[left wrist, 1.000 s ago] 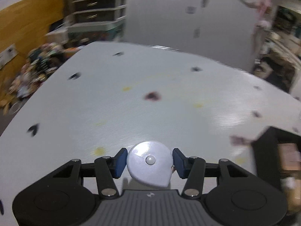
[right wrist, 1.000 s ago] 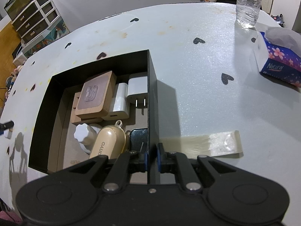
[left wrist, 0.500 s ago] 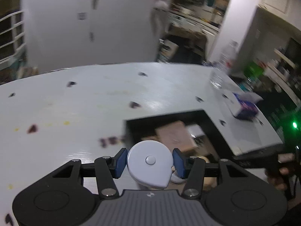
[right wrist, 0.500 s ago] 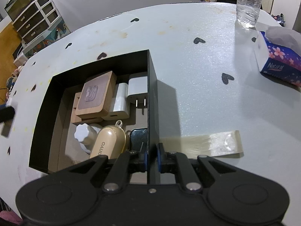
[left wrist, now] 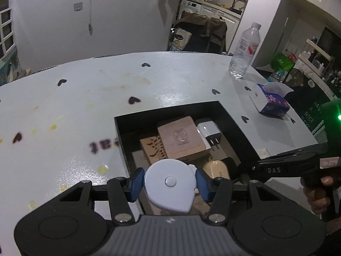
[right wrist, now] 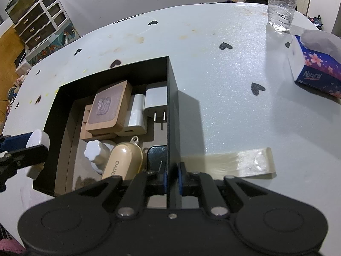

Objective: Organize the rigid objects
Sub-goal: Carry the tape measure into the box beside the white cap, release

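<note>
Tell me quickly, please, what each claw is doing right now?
Left claw: closed on the white tape measure, at the box's edge.
Right claw: closed on the black box's right wall.

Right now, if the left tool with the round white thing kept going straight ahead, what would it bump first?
Probably the things in the black box, likely the wooden blocks beyond the left tool; depth is unclear.

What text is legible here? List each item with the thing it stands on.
"Natural": tissue box.
"KINYO", first letter partly hidden: beige oval case in the black box.
"DAS": arm of the right tongs.
Red characters on the water bottle label: too blurred to read.
Dark marks on the table: unreadable.
</note>
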The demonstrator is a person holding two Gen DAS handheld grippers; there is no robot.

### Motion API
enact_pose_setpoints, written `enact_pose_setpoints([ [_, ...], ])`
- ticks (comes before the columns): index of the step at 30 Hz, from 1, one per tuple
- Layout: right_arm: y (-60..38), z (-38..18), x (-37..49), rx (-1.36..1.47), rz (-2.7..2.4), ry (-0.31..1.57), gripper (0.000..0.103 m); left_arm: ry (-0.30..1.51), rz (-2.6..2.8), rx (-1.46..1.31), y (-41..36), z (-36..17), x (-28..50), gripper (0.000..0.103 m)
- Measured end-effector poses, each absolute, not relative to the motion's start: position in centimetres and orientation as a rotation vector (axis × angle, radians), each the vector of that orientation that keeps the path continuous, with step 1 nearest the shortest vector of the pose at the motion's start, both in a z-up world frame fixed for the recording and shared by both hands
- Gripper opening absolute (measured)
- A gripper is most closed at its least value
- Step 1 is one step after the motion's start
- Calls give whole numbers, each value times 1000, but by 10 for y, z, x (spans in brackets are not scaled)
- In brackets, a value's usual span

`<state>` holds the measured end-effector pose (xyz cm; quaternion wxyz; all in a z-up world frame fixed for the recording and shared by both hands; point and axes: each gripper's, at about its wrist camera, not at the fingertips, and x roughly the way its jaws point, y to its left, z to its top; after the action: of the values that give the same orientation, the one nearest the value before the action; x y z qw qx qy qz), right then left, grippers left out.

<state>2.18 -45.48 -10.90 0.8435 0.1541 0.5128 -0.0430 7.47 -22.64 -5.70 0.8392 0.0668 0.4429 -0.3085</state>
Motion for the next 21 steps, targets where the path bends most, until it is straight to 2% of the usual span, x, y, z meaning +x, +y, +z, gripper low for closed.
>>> enact_pose_setpoints([
  [2, -455, -109, 22, 326, -91, 1083, 10, 938, -644, 143, -225, -57, 74, 54],
  [6, -455, -109, 22, 326, -91, 1083, 10, 933, -647, 142, -224, -55, 72, 68],
  [21, -454, -109, 22, 322, -92, 1086, 11, 944, -648, 137, -222, -55, 68, 69],
])
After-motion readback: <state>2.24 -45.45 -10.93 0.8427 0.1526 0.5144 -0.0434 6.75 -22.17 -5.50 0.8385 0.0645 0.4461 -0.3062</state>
